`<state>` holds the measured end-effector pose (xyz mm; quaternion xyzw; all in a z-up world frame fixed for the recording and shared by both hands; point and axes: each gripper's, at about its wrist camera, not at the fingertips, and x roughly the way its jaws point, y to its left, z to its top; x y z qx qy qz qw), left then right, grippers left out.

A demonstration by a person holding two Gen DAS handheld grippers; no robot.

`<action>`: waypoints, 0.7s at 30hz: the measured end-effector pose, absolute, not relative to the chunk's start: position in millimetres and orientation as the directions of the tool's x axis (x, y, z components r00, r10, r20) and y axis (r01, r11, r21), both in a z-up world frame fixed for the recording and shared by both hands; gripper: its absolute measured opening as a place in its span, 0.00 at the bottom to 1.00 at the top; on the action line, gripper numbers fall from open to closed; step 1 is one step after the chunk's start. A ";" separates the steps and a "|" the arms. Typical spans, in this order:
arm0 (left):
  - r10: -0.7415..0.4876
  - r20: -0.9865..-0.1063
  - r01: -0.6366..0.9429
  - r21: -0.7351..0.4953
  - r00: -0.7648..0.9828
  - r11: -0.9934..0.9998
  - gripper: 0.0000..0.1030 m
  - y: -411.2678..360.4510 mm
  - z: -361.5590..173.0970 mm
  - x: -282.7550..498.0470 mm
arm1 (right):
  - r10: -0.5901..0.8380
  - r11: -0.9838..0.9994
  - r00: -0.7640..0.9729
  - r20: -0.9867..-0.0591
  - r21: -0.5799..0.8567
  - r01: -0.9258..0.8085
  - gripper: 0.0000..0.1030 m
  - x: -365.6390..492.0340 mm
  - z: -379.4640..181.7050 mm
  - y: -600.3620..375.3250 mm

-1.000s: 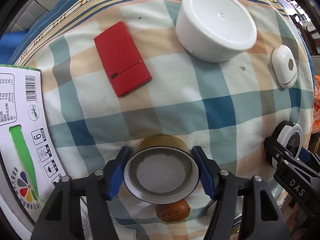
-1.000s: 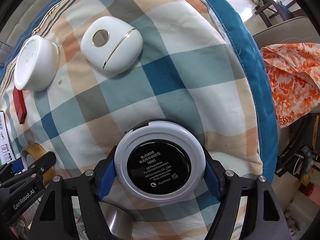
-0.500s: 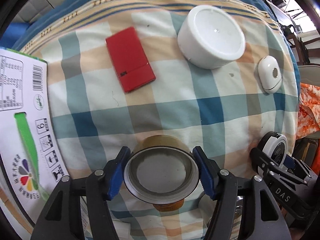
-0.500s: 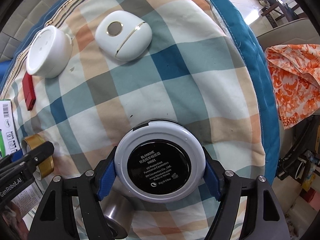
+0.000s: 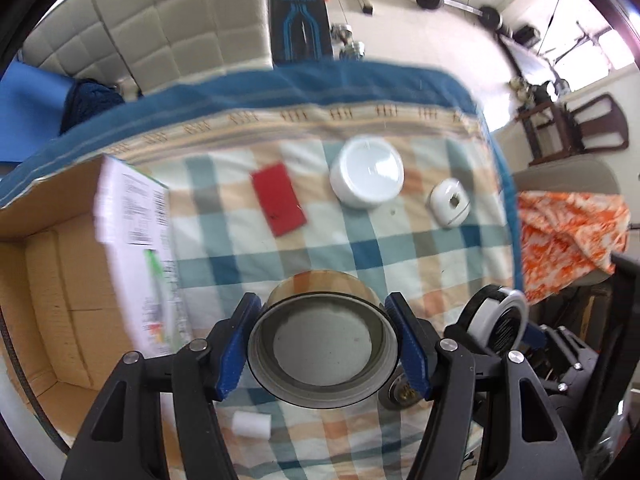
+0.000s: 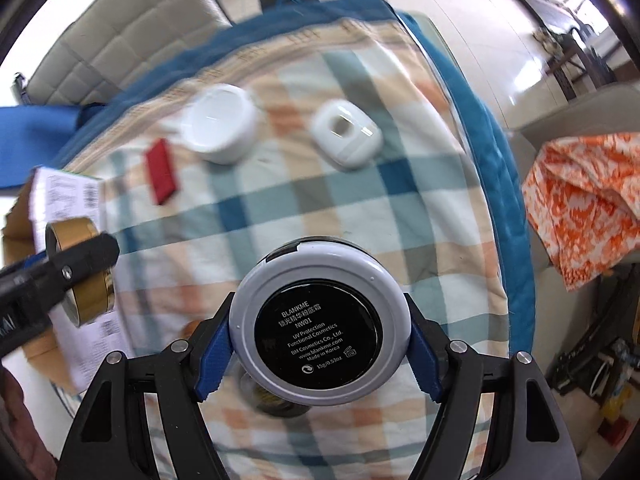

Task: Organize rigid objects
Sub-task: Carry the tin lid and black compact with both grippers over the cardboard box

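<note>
**Both tongs loaded above the checked cloth**

The left gripper (image 5: 323,354) is clamped on a tape roll (image 5: 323,346) — its blue pads are pressed against the roll's sides, and the open core is turned toward the camera. The right gripper (image 6: 320,336) is clamped on a round compact (image 6: 320,322), white-rimmed with a black printed label, gripped at its edge on both sides. Both loads are held clear of the cloth (image 5: 400,252).

In the left view, the compact (image 5: 498,318) is seen at 3 o'clock from the roll, and a cardboard box (image 5: 48,300) with a printed flap lies at 9 o'clock. A small white block (image 5: 252,424) rests on the cloth at 7 o'clock, below the tongs. A red card (image 5: 279,199) lies at 11 o'clock, a white tub (image 5: 367,172) at 12 o'clock, and a white case (image 5: 450,203) at 1 o'clock — all well apart from the grippers.

In the right view, the roll (image 6: 82,276) is seen at 9 o'clock from the compact, and an orange patterned fabric (image 6: 584,204) lies off the cloth at 2 o'clock.
</note>
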<state>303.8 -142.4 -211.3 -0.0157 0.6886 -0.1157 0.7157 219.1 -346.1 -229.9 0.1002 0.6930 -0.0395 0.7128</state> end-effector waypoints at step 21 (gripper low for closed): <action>-0.166 -0.977 0.067 -0.158 0.133 0.985 0.60 65.9 -188.1 310.0 | 0.153 0.988 0.114 -0.982 0.154 0.000 0.75 237.1 -156.8 -72.9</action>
